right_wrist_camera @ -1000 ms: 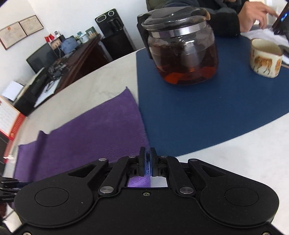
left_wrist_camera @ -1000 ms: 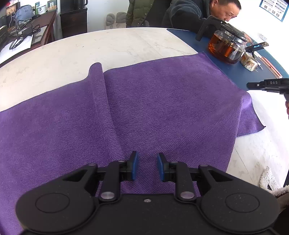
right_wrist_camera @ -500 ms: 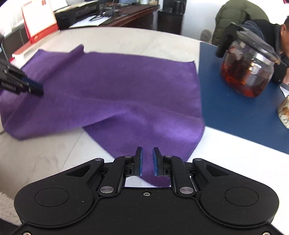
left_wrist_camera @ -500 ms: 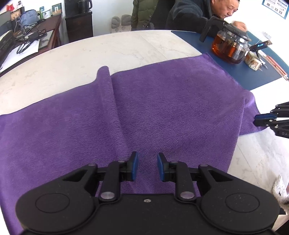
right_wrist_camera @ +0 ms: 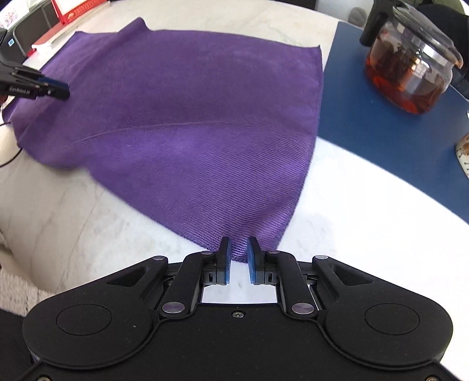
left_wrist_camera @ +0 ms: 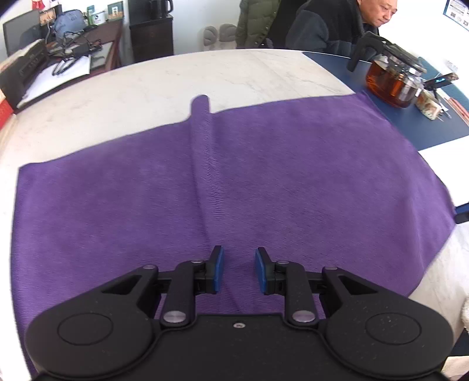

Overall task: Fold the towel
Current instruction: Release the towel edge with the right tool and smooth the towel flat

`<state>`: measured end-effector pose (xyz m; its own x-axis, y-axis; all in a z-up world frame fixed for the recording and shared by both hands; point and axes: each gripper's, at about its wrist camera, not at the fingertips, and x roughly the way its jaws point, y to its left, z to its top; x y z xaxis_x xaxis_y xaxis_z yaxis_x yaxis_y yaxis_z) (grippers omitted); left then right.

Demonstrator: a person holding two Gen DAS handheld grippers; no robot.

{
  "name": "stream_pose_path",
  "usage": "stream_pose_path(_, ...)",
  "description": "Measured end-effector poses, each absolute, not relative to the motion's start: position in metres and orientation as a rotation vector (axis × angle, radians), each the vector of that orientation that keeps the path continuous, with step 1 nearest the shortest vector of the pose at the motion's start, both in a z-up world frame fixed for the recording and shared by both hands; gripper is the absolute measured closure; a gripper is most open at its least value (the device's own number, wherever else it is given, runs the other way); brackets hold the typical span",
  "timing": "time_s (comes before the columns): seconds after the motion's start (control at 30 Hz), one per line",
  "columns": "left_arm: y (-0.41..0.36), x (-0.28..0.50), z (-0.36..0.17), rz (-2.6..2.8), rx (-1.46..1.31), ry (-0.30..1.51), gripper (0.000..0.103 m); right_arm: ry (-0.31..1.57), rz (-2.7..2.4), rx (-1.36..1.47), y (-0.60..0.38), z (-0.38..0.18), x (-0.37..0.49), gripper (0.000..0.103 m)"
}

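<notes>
- The purple towel [left_wrist_camera: 263, 181] lies spread over the pale marble counter [left_wrist_camera: 146, 96], filling the middle of the left wrist view; a raised ridge [left_wrist_camera: 202, 140] runs from its far edge toward the bottom of the frame
- In the right wrist view the towel [right_wrist_camera: 190, 123] narrows to a corner at lower centre, and its right edge lies along the edge of the blue mat [right_wrist_camera: 381, 140]
- Left gripper [left_wrist_camera: 239, 271] hangs over the towel at the bottom of its frame, fingers [left_wrist_camera: 218, 269] parted with only cloth showing behind the gap, nothing pinched
- Right gripper [right_wrist_camera: 238, 259] sits at the towel's corner; its jaws have just been opening, and the fingers [right_wrist_camera: 225, 260] stand slightly apart, the corner tip between them but not pressed
- A glass teapot [right_wrist_camera: 410, 64] of dark tea stands on the mat at upper right, a patterned cup [left_wrist_camera: 428, 104] beside it
- A seated person [left_wrist_camera: 337, 26] is at the far counter edge, upper right
- A cluttered desk [left_wrist_camera: 58, 61] fills the upper left
- The left gripper's tips [right_wrist_camera: 44, 88] reach in from the left edge of the right wrist view, the rest cut off
- The towel's near edge is hidden under the left gripper body
</notes>
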<state>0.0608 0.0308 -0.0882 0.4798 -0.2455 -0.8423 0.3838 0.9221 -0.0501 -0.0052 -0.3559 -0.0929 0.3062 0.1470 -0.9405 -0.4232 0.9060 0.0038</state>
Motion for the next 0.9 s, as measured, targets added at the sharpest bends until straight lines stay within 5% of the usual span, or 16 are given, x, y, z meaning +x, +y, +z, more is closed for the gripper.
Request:
stream_pose_path(0.4, 0.069, 0.045, -0.080, -0.244, 0.111, 0.979, 0.081, 1.219, 0.341, -0.314, -0.374, -0.067, -0.006, 0.091)
stream_pose_path(0.53, 0.086, 0.056, -0.086, -0.144, 0.092, 0.969, 0.081, 1.055, 0.373, -0.279, -0.352, -0.047, 0.009, 0.068)
stream_pose_path(0.9, 0.125, 0.047, -0.094, 0.082, 0.079, 0.962, 0.069, 0.983, 0.461, -0.258, -0.277, -0.082, 0.083, 0.068)
